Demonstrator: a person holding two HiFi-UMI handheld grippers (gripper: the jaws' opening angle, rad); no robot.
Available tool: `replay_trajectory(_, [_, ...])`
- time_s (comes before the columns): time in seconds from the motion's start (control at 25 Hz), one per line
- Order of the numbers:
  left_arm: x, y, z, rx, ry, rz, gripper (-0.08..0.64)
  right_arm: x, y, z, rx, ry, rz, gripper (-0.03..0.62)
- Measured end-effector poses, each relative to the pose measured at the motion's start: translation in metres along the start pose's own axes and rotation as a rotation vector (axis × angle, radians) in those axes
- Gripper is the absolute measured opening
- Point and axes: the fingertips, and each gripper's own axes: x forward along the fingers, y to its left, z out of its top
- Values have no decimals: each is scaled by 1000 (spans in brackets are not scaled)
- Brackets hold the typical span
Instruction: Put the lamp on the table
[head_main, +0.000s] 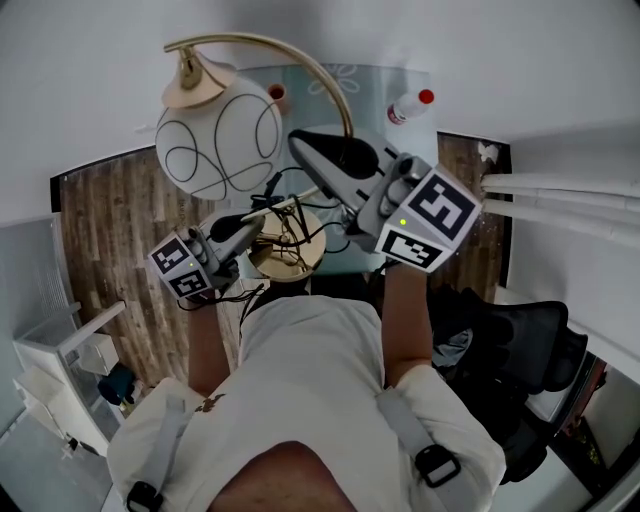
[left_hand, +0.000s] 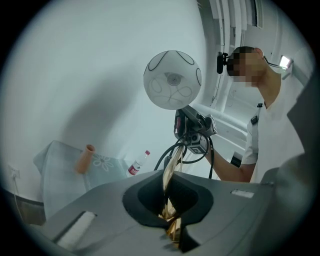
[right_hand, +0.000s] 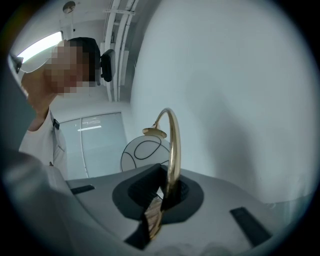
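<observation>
- My left gripper (left_hand: 172, 220) was clamped on the lamp (head_main: 215, 145) near its base (head_main: 290, 250), and my right gripper (right_hand: 160, 200) pinched the arched stem (right_hand: 174, 145).
- The lamp hung mid-frame, short of the table (head_main: 380, 85) at top centre.
- The smooth brass could twist in the 2 grips, swinging the globe (left_hand: 172, 80) into the bottle (head_main: 410, 105) or cup (head_main: 277, 97).

I'm in a plain indoor room, home or office I cannot tell: white walls (head_main: 470, 40), wood-plank floor (head_main: 110, 225), small glass table (head_main: 383, 82), black chair (head_main: 530, 340).
</observation>
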Motion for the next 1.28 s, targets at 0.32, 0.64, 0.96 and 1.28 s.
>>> replay_trajectory(0.32, [26, 44, -2, 7, -16, 40, 0, 11, -45, -13, 1, 13, 54, -2])
replay_trajectory(0.64, [45, 93, -17, 9, -17, 69, 0, 22, -89, -44, 4, 42, 93, -2])
replay_trajectory(0.96, [46, 111, -30, 3, -27, 90, 0, 26, -98, -60, 18, 33, 118, -2])
replay_trajectory(1.28, [55, 134, -47, 8, -35, 101, 0, 25, -110, -81, 3, 24, 153, -2])
